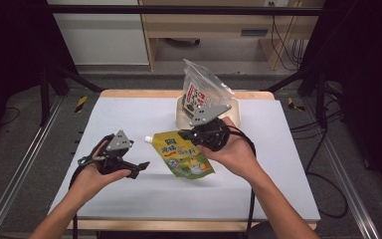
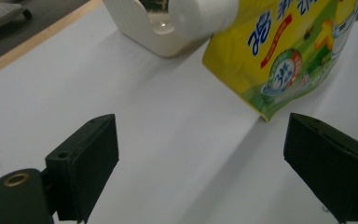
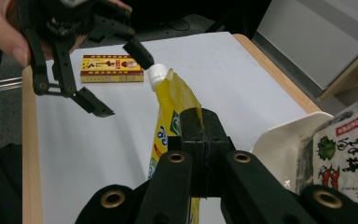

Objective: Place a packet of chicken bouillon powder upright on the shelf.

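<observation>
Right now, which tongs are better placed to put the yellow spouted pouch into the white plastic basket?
The right tongs: they are already shut on the yellow spouted pouch, and the white plastic basket sits just beyond that hand. The left tongs are open and empty, farther from the basket.

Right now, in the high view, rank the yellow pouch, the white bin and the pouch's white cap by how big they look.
1. White bin and yellow pouch: they look alike, and the bin is partly hidden.
2. White cap, clearly smallest.

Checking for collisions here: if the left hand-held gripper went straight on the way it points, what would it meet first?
Probably the yellow spout pouch, ahead of the open left hand-held gripper and held by the right hand-held gripper; depth is unclear.
</observation>
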### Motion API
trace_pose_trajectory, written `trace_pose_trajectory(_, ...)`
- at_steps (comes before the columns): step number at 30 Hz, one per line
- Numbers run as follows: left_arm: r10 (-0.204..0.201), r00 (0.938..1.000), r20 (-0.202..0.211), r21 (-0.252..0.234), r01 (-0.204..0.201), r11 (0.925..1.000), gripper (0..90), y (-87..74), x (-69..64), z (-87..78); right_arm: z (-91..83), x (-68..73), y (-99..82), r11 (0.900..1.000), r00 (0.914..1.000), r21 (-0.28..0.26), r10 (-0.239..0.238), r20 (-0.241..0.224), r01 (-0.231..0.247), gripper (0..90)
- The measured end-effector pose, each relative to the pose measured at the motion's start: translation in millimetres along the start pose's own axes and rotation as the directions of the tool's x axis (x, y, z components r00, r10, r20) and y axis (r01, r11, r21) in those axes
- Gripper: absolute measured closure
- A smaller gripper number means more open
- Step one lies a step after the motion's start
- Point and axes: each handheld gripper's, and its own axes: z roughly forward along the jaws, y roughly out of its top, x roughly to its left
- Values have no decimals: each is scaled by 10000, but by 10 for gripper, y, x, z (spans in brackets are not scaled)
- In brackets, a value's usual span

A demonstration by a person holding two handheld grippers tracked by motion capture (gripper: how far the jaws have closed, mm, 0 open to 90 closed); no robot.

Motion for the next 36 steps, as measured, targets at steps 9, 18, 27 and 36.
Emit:
trace_pose_trajectory(9,278,9995,160,-15,-278,9996,102,189,59,-99,32,34,59,9995,9992,123,-296,-258,299,900)
trace_pose_trajectory(18,546,9980,324,-51,-545,9985,111,280,32,-126,36,26,58,9994,9987,87,-322,-403,325,900)
trace_pose_trajectory(27,905,9949,444,-39,-904,9959,125,370,-7,-140,36,30,60,9994,9983,70,-322,-478,326,900)
trace_pose_trajectory(36,1287,9899,600,110,-1296,9915,160,415,-31,-130,21,30,52,9994,9974,63,-345,-630,350,900)
